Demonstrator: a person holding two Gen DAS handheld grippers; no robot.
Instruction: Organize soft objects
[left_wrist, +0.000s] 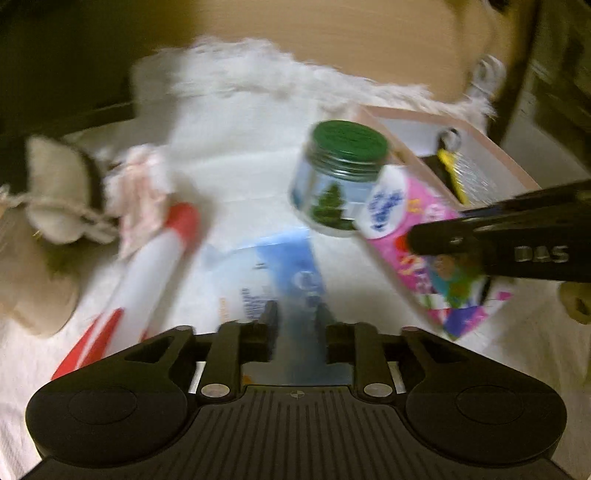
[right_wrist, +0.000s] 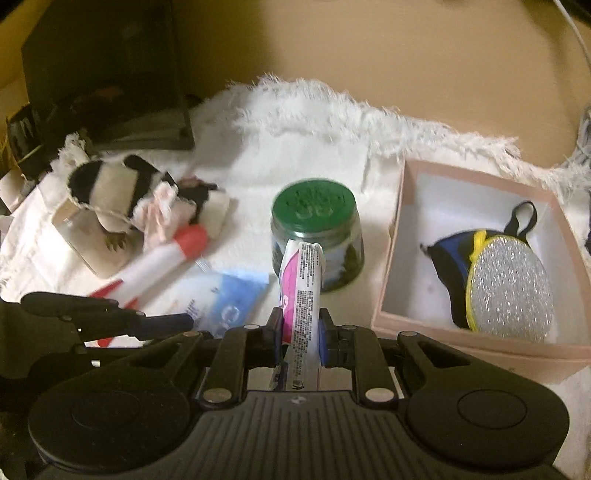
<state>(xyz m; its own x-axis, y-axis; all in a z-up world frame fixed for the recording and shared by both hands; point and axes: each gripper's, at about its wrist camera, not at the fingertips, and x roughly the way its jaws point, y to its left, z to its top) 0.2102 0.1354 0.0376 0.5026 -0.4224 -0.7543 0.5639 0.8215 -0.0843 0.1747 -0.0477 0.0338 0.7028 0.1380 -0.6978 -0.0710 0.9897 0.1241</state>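
Your counter (right_wrist: 424, 55) carries a white fluffy cloth (right_wrist: 314, 122), and on its right side sits the pink box (right_wrist: 391, 258); only the right wrist view shows the blue and yellow pad with its silver face (right_wrist: 509, 288) lying inside. Your right tongs (right_wrist: 300, 332) are clamped on the pink tissue pack (right_wrist: 303, 295), held upright just left of the box. Your left tongs (left_wrist: 295, 325) are closed on the blue tissue pack (left_wrist: 280, 273), though blur softens the grip. The green-lidded jar (right_wrist: 314, 232) stands directly beyond the pink pack. The red and white tube (right_wrist: 162, 262) lies left, touching the plush toy (right_wrist: 122, 192).
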